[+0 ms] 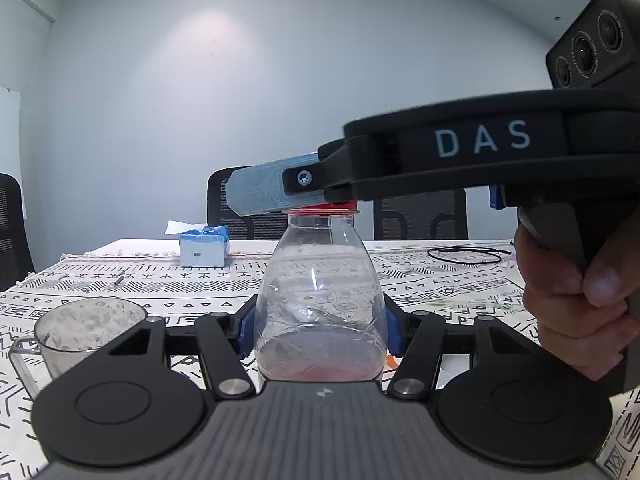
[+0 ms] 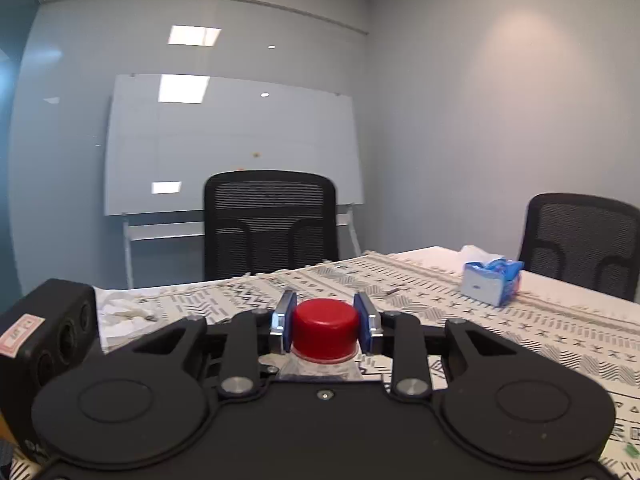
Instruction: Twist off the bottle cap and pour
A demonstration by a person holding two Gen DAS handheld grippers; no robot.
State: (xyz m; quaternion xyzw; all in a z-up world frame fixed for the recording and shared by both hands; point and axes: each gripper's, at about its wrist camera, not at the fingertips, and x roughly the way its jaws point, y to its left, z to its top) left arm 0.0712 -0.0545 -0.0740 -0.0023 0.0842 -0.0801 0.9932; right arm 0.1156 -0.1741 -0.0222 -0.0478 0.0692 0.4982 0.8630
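while the left gripper (image 1: 320, 328) is pinching the clear bottle (image 1: 320, 296) low on its body with its blue fingers (image 1: 245, 330), the right gripper (image 2: 325, 326) is clamping the red cap (image 2: 325, 328) from both sides. standing upright on the patterned worktop (image 1: 160, 280) right of the measuring cup (image 1: 86, 330), the bottle is looking nearly empty, light, thin-walled and easily dented, so gripping the stiffer cap and lower body is seeming wisest.

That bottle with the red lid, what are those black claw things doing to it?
A person is opening it with two hand-held grippers. The left gripper squeezes the clear bottle around its body to keep it upright on the patterned tablecloth. The right gripper is clamped on the red cap, which sits on the neck. A clear measuring cup waits beside it.
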